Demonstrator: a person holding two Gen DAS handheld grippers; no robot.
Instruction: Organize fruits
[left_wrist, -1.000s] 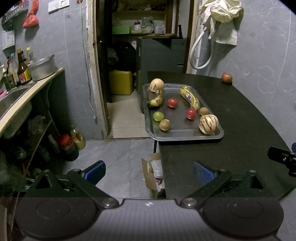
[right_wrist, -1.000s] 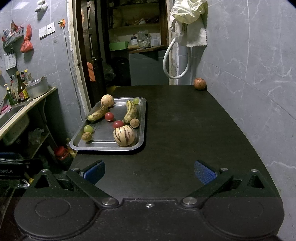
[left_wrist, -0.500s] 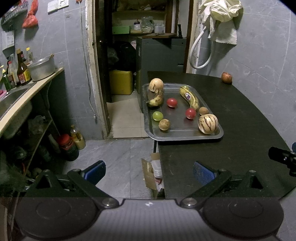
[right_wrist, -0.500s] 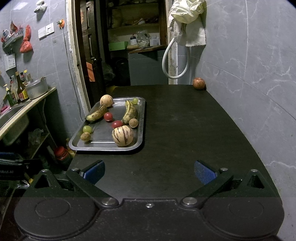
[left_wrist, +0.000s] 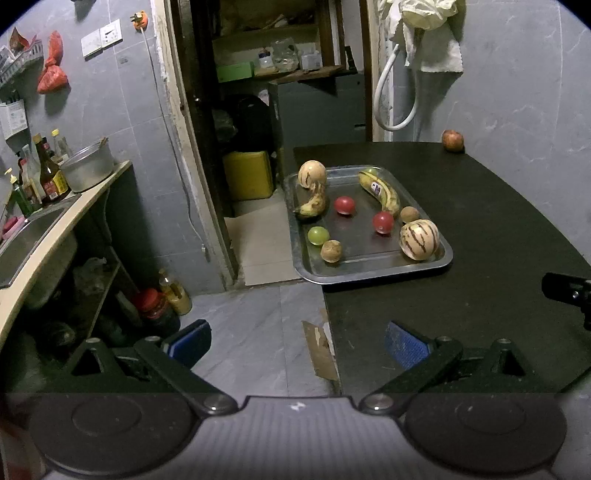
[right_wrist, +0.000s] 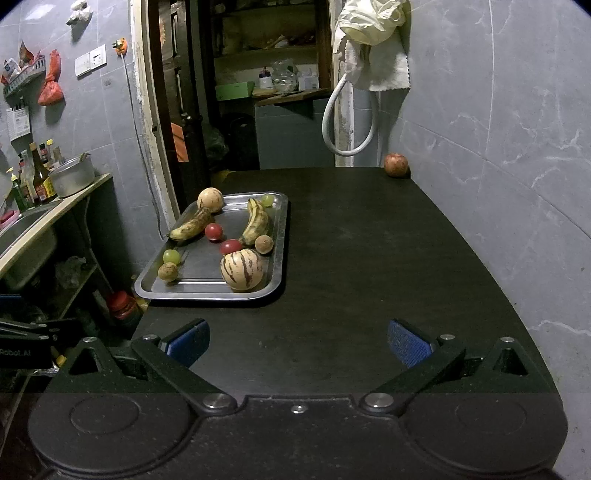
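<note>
A metal pot (left_wrist: 88, 170) and bottles (left_wrist: 46, 173) stand on the counter (left_wrist: 66, 229) far left. A yellow container (left_wrist: 248, 174) sits ahead in the doorway.

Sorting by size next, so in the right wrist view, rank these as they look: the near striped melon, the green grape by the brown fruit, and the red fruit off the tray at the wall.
1. Striped melon, clearly largest.
2. Red fruit at the wall; farther off, so truly bigger than it looks.
3. Green grape, smallest.
</note>
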